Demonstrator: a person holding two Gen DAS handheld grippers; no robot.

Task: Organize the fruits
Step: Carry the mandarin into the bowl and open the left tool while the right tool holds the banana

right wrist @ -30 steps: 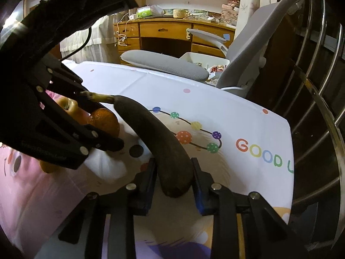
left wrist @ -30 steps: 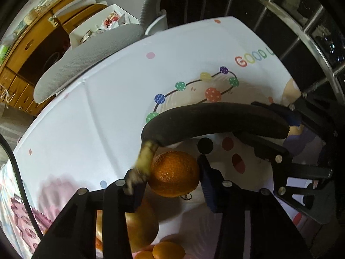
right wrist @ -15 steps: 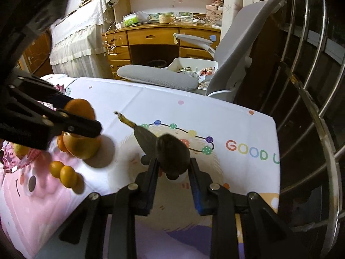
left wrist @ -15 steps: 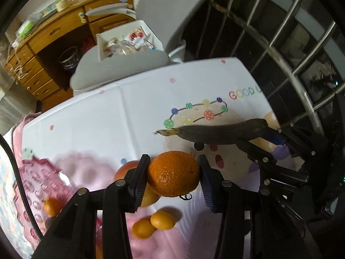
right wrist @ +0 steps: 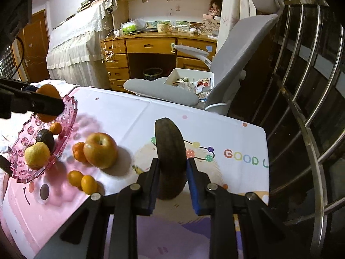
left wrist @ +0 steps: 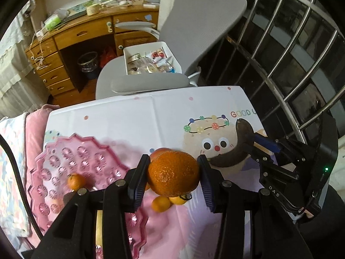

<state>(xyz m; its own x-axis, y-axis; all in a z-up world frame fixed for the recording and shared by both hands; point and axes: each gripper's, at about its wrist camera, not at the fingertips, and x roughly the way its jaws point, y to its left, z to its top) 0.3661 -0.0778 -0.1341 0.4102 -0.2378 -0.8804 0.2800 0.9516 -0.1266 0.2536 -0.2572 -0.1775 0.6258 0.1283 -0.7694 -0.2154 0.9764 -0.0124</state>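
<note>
Lift since a second ago: both hand-held grippers risen off surface [right wrist: 133,116], fruit carried clear, so transfer to dish likely next.

Left hand-held gripper [left wrist: 172,173] clenched on orange [left wrist: 173,176], held above near-right rim of pink dish [left wrist: 71,151].

Right hand-held gripper [right wrist: 172,172] clenched on blackened banana [right wrist: 171,151], stem end turned down, apparently; far right of dish [right wrist: 66,116].

Apple [right wrist: 100,150], small mandarins [right wrist: 82,180] loose on surface beside dish.

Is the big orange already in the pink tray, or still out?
Out: the left gripper holds the orange in the air beside the pink tray.
</note>
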